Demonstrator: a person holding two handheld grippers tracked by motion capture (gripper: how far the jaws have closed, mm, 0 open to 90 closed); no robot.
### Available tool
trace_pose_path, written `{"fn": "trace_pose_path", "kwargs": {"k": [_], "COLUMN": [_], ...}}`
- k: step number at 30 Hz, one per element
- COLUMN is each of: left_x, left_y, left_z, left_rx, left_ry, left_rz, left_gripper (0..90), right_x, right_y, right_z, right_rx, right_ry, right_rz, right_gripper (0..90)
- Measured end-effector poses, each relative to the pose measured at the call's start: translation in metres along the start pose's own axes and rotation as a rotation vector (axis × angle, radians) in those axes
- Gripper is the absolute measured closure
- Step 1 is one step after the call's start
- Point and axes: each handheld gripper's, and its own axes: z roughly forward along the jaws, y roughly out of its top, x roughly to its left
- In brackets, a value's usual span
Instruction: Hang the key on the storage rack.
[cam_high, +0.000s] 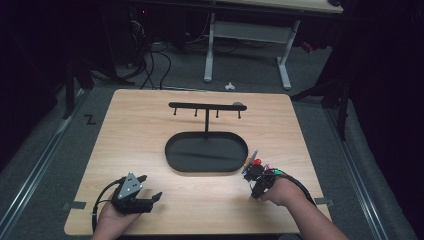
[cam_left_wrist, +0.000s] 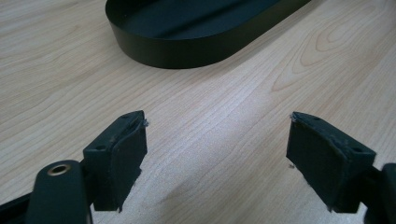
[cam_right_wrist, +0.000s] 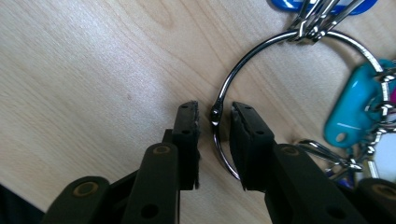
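Fingers (cam_right_wrist: 187, 140) of the right gripper (cam_right_wrist: 214, 114) sit narrowly parted astride the large silver metal key ring (cam_right_wrist: 224, 88), which lies flat on the pale wooden counter (cam_right_wrist: 93, 70) with coloured plastic tags (cam_right_wrist: 350, 107). Left gripper (cam_left_wrist: 217, 121) fingers spread wide over bare counter, near the black oval metal tray (cam_left_wrist: 187, 46).

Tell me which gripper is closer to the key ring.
Right. The right gripper has its jaws on either side of the key ring, with a small gap showing. The left gripper rests across the table, jaws wide apart over bare wood.
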Motion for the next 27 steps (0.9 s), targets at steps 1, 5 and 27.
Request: {"fn": "trace_pose_path", "kwargs": {"k": [1, 5, 27], "left_x": [0.000, 0.000, 0.000], "left_y": [0.000, 0.000, 0.000], "left_z": [0.000, 0.000, 0.001], "left_rx": [0.000, -0.001, 0.001], "left_ry": [0.000, -0.002, -0.004], "left_rz": [0.000, 0.002, 0.001], "left_gripper": [20.8, 20.8, 20.8], "right_x": [0.000, 0.000, 0.003], "right_y": [0.000, 0.002, -0.004], "right_z": [0.000, 0.000, -0.026], "right_rx": [0.004, 0.010, -0.069], "right_ry": [0.002, 0.004, -0.061], "right_rz": [0.000, -0.002, -0.118], "right_gripper": [72.3, 73.9, 85.4]}}
